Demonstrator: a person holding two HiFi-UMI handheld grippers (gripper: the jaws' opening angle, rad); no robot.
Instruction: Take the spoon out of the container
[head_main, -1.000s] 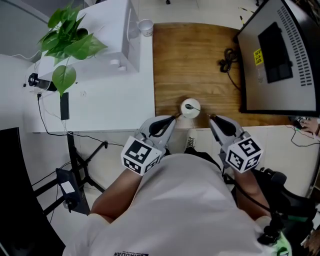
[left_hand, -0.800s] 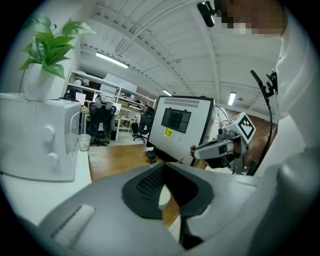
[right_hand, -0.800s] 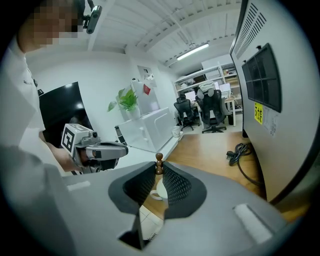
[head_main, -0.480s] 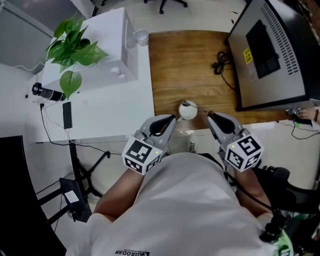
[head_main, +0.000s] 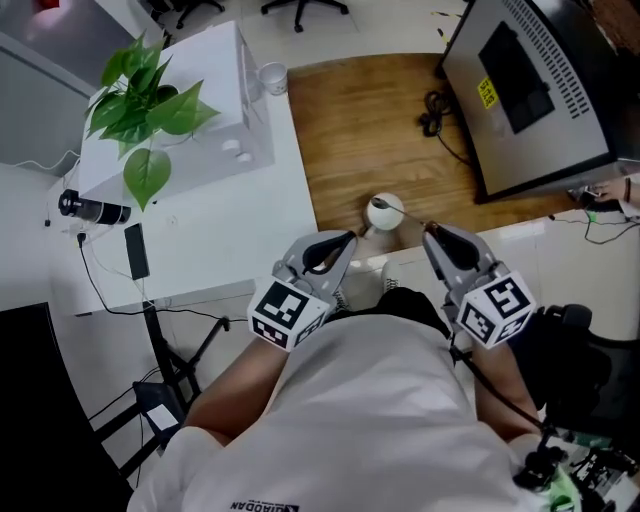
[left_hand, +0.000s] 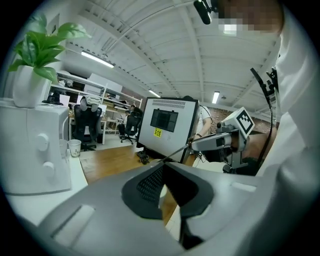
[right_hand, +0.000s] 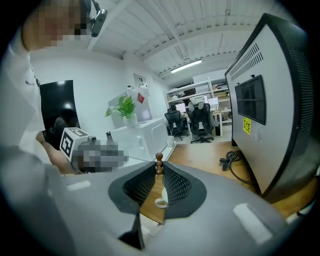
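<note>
A white cup (head_main: 388, 216) stands at the near edge of the wooden table (head_main: 370, 130); in the right gripper view the cup (right_hand: 161, 201) shows low between the jaws. A thin spoon (head_main: 381, 204) rests with its bowl over the cup, its handle slanting toward me. My right gripper (head_main: 428, 232) is shut on that handle, whose brown beaded end (right_hand: 159, 161) sticks up between the pads. The handle (left_hand: 175, 151) also shows in the left gripper view. My left gripper (head_main: 350, 238) hovers just left of the cup, jaws together on nothing.
A white desk (head_main: 230, 230) adjoins the wooden table on the left, carrying a white box with a green plant (head_main: 140, 100), a paper cup (head_main: 271, 76) and a phone (head_main: 136, 250). A big grey monitor (head_main: 540, 90) and a coiled cable (head_main: 432, 112) occupy the right.
The head view has shifted, so the tables sit differently in frame. Both grippers keep their places beside the cup, and the right one still pinches the spoon handle.
</note>
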